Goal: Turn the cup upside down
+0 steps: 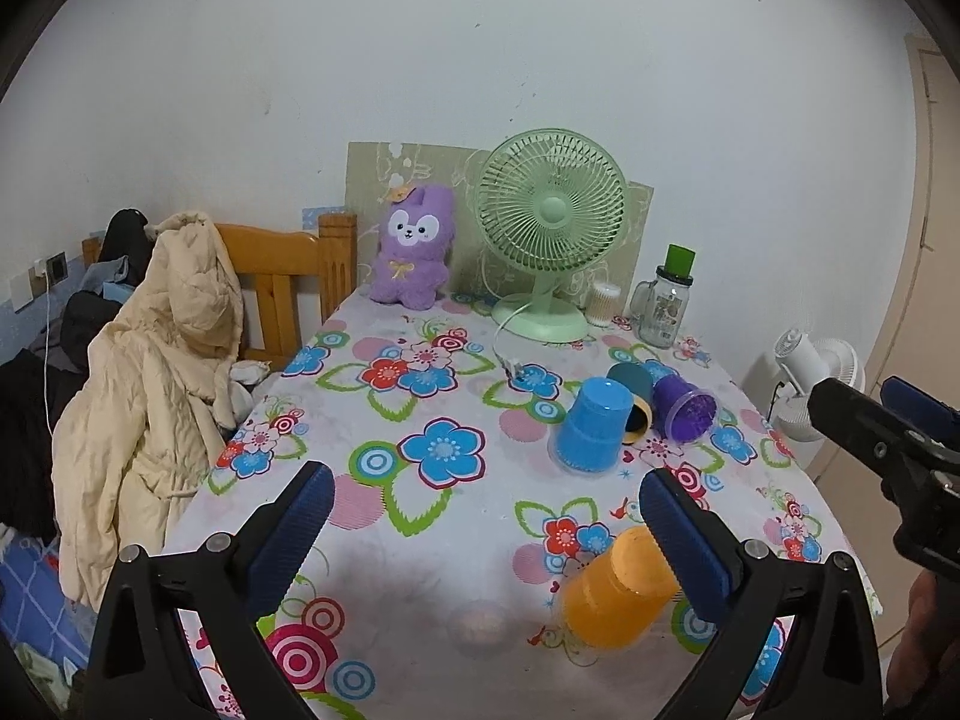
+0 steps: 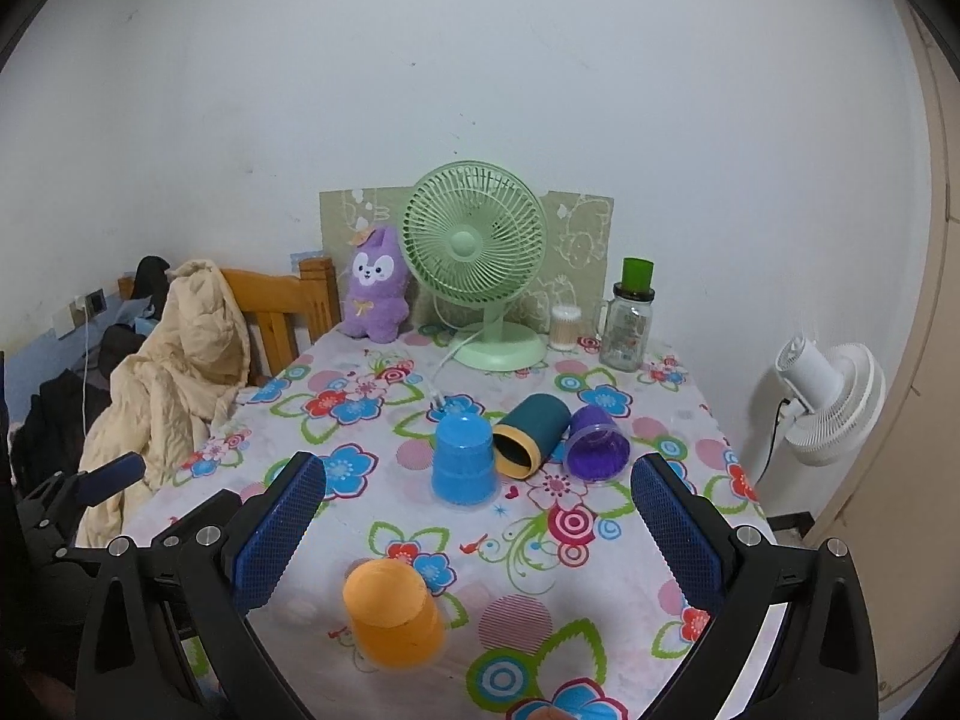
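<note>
An orange cup [image 2: 393, 615] stands upside down near the table's front edge; it also shows in the left wrist view [image 1: 618, 591]. A blue cup [image 2: 465, 459] stands upside down in the middle. A teal cup with a yellow rim [image 2: 531, 432] and a purple cup [image 2: 597, 441] lie on their sides beside it. My left gripper [image 1: 486, 519] is open and empty above the table's front. My right gripper [image 2: 480, 507] is open and empty, above and behind the orange cup.
The flowered tablecloth [image 2: 372, 396] covers the table. A green fan [image 2: 474, 252], a purple plush toy [image 2: 375, 288], a glass jar with a green lid [image 2: 627, 324] and a swab box [image 2: 566, 327] stand at the back. A chair with a beige coat [image 2: 174, 372] is left; a white fan [image 2: 831, 396] is right.
</note>
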`<state>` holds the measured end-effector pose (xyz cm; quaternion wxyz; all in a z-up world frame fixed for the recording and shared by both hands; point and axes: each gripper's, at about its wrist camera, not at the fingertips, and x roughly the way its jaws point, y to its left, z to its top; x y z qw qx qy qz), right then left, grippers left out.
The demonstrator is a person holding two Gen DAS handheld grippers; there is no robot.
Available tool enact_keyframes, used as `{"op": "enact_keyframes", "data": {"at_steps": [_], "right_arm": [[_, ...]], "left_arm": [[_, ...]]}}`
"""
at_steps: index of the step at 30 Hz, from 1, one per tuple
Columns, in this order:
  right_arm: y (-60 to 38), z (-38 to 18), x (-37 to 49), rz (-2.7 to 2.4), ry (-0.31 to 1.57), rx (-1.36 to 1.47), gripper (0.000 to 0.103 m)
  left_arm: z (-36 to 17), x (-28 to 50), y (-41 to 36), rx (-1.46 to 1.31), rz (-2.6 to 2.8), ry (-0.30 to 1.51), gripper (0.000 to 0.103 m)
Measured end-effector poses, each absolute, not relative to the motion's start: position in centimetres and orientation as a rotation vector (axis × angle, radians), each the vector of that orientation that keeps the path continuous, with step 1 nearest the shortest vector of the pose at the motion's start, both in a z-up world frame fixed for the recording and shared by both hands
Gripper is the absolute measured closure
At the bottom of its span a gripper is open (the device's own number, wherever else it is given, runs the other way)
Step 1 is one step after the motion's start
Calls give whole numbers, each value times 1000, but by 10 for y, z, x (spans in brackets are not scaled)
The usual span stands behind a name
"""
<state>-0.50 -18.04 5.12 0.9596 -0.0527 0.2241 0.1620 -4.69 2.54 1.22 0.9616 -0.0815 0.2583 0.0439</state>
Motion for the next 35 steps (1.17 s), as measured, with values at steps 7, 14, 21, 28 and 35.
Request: {"op": "enact_keyframes", "data": {"at_steps": [7,14,21,28,35], "right_arm": [[-180,51,-5,325,461,-105,0],[-183,51,-3,323,465,-99,0],[-183,50,-3,321,465,-99,0],[-184,48,-2,322,468,-101,0],[-184,46,-3,325,471,-100,0]], "left_arm": [[14,-47,23,-164,85,518,0],[14,-47,23,-166,82,519,0],[15,-47,23,-165,85,518,0],[17,-45,22,-167,83,517,0],[19,-41,24,-165,81,515,0]]}}
